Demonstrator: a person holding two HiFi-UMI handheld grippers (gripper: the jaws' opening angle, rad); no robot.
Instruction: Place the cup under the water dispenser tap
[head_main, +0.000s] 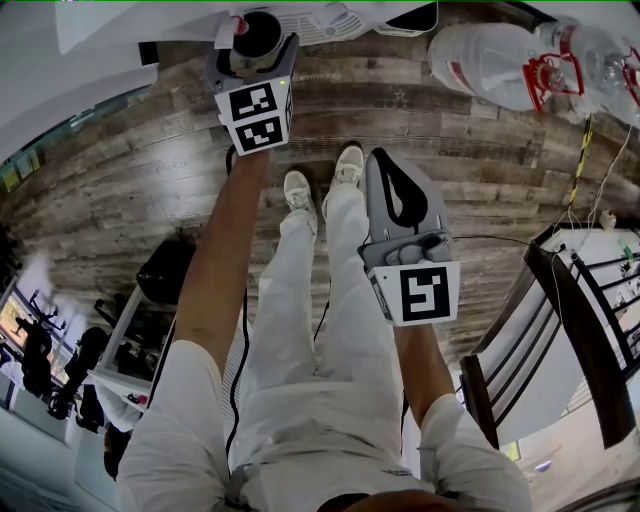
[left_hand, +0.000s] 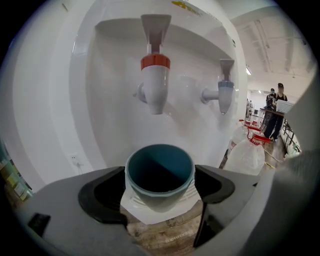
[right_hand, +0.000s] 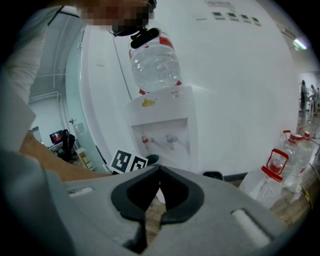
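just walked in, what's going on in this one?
A person with a gripper in each hand stands at a white water dispenser. The left gripper is at the tap recess, where the teal cup stands on the drip tray, roughly below the red tap. Its jaws are spread either side of the cup and do not appear to clamp it. The right gripper hangs back, shut and empty. The cup looks placed.

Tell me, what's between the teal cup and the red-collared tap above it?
Nothing: the left gripper view shows a bare gap between teal cup and red-collared tap, only the dispenser's white wall behind.
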